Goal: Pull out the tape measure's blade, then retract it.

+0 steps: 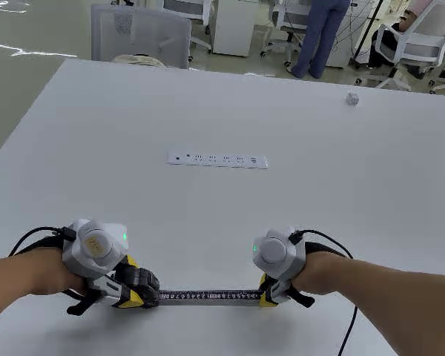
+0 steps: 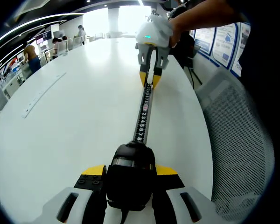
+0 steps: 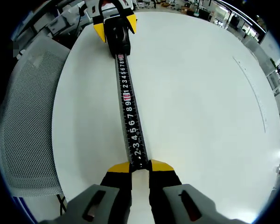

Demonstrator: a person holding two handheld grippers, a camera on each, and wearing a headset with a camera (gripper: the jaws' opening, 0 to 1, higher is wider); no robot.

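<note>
the black case (image 2: 130,186) sits near the table's (image 1: 222,111) front edge, at the person's left. the left gripper (image 2: 130,170) is clenched on it, one yellow-tipped jaw pressed to each side. in the left gripper view the case stands square between the jaws, and the blade (image 3: 128,107) leaves its front and runs straight away across the white top.

the blade is extended and stretches in a taut line from the case to the right gripper (image 3: 140,165). that claw is clenched on the blade's free end, with its two yellow tips closed over the strip just short of the first printed numeral. in the right gripper view the numerals climb from the jaws toward the case, with a red mark partway along. the blade lies low along the table; whether it touches the surface i cannot tell.

in the head view both grippers are at the bottom, level with each other and well apart, the blade a dark horizontal strip between them. each gripper has a small green light lit on its body and a black cable trailing back past the wrist.

farther up the table a white power strip (image 1: 217,159) lies flat near the middle. a small grey object (image 1: 351,99) sits near the far right. beyond the table's far edge a person (image 1: 319,37) stands among office chairs. a grey mesh chair (image 3: 25,116) is beside the table's near edge.
</note>
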